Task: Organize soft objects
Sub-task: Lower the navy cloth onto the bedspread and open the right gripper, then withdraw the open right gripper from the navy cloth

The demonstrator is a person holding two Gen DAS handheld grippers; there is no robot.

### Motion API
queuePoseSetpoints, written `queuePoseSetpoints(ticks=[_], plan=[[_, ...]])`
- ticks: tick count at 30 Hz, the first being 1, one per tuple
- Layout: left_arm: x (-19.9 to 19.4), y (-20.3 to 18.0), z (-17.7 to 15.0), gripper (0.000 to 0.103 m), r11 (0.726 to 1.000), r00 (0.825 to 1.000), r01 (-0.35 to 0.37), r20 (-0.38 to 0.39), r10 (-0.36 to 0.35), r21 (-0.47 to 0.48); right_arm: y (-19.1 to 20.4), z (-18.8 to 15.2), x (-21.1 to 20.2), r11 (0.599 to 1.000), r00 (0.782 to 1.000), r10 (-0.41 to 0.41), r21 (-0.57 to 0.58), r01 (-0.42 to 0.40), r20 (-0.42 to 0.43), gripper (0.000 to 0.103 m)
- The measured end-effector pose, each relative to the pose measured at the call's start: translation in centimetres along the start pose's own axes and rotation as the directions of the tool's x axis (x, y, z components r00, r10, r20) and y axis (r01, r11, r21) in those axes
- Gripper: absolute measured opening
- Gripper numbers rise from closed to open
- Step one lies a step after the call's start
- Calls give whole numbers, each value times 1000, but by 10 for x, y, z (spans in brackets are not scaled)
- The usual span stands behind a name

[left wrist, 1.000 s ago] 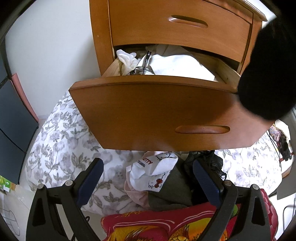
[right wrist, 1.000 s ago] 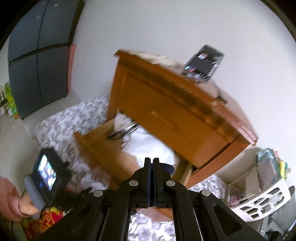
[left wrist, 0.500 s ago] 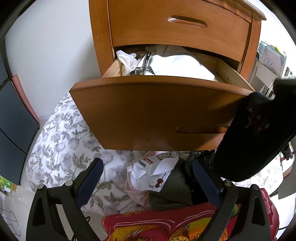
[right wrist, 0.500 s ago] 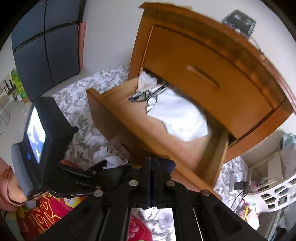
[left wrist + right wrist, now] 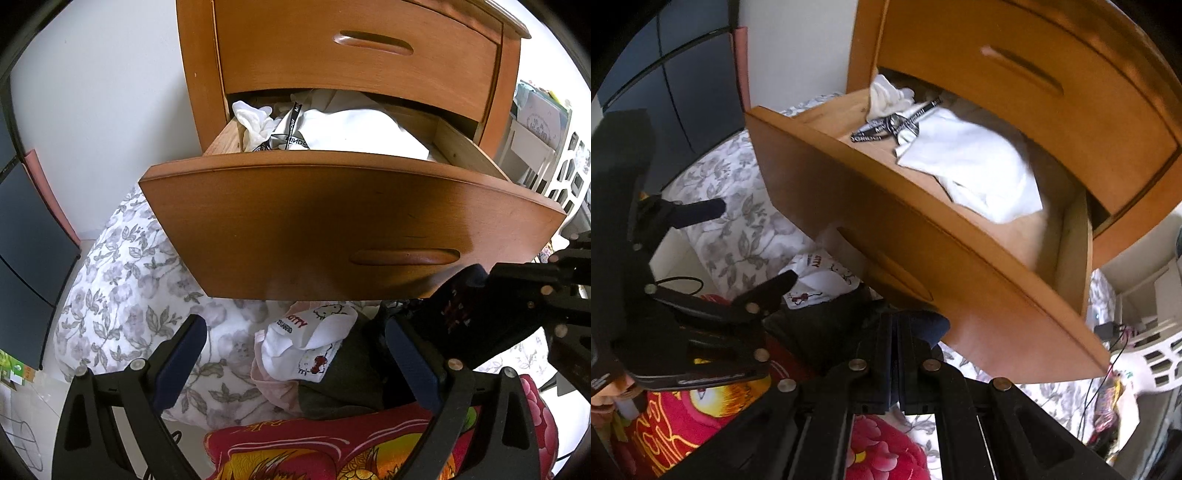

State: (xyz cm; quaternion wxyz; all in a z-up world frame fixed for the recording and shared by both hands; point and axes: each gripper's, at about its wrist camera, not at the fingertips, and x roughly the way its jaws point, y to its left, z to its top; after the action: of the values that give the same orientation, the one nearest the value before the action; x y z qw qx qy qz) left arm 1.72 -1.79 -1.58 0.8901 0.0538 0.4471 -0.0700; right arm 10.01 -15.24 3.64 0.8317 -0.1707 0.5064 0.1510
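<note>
A heap of clothes lies under the open wooden drawer (image 5: 332,221) (image 5: 886,229): a white Hello Kitty garment (image 5: 306,339) (image 5: 820,273) on top of a dark grey one (image 5: 343,373). My left gripper (image 5: 295,350) (image 5: 746,247) hovers open just above the heap, with nothing between its fingers. My right gripper (image 5: 894,321) (image 5: 458,291) is shut and comes in from the right, low beside the drawer front, over the dark clothes. I see nothing held in it. In the drawer lie white clothes (image 5: 354,129) (image 5: 979,166) and a black-and-white strap (image 5: 291,129).
The drawer front juts out over the heap. A floral sheet (image 5: 122,277) spreads to the left and a red patterned blanket (image 5: 332,450) lies nearest me. A white slatted basket (image 5: 569,173) stands at the right, and a dark cabinet (image 5: 683,92) at the left.
My right gripper has dropped from above the drawer to low beside its front, staying shut. The left gripper and the clothes have not moved.
</note>
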Motion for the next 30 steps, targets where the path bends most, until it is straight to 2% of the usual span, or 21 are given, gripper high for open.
queuePoseSetpoints(ticks=[13,15,17,18,19,21,24,30], plan=[[0,0,-1,97,1000,1000,-6,0,6,6,-17,-12,25,985,999,29,173,-22,-40,3],[1,0,-1,97,1000,1000,-7,-2,7,7,-19,-16,29,978,998,41,208,-30,-49,6],[1,0,-1,98,1000,1000,-7,-3,7,7,-21,-19,32,971,997,54,238,-39,-58,13],[0,0,-1,98,1000,1000,-7,-3,7,7,-22,-21,34,966,996,57,255,-39,-62,25],[0,0,-1,98,1000,1000,-8,-3,8,7,-23,-24,34,963,996,57,266,-38,-63,40],[0,0,-1,98,1000,1000,-9,-3,9,9,-28,-29,34,951,997,48,307,-27,-62,61],[1,-1,-1,98,1000,1000,-12,-4,12,13,-34,-38,35,932,997,37,363,-9,-72,63],[2,-2,-2,98,1000,1000,-18,-7,18,17,-39,-49,36,909,996,10,417,26,-85,80]])
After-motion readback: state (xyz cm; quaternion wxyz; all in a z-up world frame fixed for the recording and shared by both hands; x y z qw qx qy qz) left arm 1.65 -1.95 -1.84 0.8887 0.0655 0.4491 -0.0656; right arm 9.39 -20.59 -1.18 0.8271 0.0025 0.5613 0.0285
